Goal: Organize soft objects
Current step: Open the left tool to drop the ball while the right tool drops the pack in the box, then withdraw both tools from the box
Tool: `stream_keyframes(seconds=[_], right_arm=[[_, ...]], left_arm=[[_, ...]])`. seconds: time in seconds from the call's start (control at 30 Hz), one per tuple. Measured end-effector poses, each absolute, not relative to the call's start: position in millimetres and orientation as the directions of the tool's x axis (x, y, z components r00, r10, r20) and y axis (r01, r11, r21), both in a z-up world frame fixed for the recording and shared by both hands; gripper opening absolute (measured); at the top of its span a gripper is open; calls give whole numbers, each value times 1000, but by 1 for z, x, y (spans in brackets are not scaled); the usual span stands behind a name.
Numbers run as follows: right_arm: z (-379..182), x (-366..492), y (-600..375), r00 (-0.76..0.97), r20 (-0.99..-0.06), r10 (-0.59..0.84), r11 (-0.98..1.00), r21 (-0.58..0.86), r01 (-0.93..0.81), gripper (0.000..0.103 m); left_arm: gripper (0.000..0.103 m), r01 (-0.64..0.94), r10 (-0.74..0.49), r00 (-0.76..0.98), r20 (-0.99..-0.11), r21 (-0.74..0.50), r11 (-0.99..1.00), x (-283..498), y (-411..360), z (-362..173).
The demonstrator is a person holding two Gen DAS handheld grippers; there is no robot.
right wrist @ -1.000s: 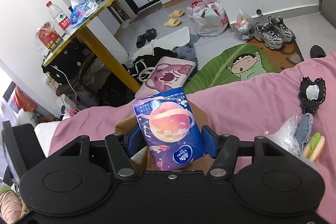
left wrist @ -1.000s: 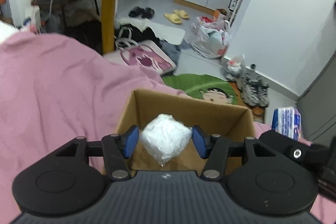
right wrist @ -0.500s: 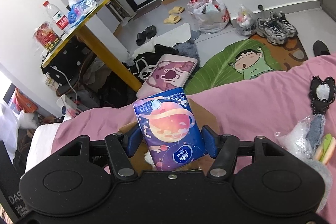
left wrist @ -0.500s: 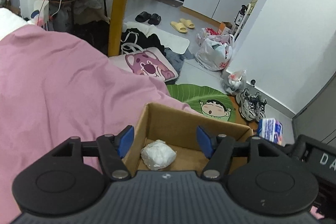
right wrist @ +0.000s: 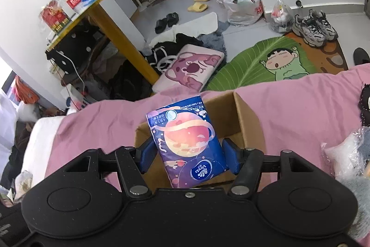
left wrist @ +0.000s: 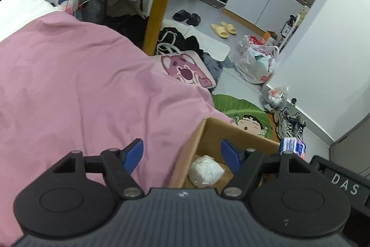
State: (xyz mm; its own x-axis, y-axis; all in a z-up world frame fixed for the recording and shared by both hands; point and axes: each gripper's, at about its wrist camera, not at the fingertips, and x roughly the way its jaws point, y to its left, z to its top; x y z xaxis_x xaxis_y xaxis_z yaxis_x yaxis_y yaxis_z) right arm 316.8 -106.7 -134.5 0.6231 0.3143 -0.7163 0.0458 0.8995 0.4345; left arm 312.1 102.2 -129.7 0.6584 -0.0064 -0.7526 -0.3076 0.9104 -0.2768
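Observation:
An open cardboard box (left wrist: 198,138) (right wrist: 245,115) sits on the pink blanket (left wrist: 81,89) (right wrist: 300,98). A white wrapped soft bundle (left wrist: 205,170) lies on the box floor. My left gripper (left wrist: 181,153) hovers over the box's left wall; its jaws are opening and nothing is between them. In the right wrist view my right gripper (right wrist: 188,155) is shut on a blue tissue pack (right wrist: 188,142) with a planet print, held above the box. The same pack (left wrist: 292,147) shows at the right in the left wrist view.
More soft items in clear plastic (right wrist: 342,154) lie on the blanket at the right, with a black-trimmed piece (right wrist: 365,103) beyond them. Past the bed are a yellow table leg (left wrist: 157,6), a pink bear cushion (left wrist: 187,70), a green cartoon rug (right wrist: 266,61), bags and shoes.
The left gripper let go of the white bundle, which now lies in the box, then widened and drew back to the left. The right gripper kept the tissue pack and came over the box.

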Motion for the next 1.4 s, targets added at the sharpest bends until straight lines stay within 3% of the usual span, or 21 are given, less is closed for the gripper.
stream_keyframes(seconds=[0.3,0.43,0.57,0.83,1.07,1.2,1.4], right_arm=[[-146,326,-89,597,-754,273,932,361,29,62],[-146,329,-85,596,-764,247,944,327,28,63],[-146,329,-85,599,-762,247,945,326,25,75],[-140,321,-91,596,-754,275,934,356,19,77],[-122,301,-103,603,-732,315,922,387,-13,88],[-111,287,-114,622,-706,339,916,399,-47,96],[-102,266,-129,640,-685,347,917,392,-76,99]], left_arm=[[79,-364,-14,637,-771,-317,876,314,120,-138],[88,-391,-12,610,-793,-314,865,317,124,-146],[88,-410,-9,600,-800,-317,855,318,128,-149],[90,-390,-9,593,-805,-297,872,321,125,-150],[90,-381,-8,585,-811,-284,880,319,122,-138],[96,-339,-13,602,-798,-270,901,312,117,-127],[100,-269,-25,627,-779,-247,931,291,101,-110]])
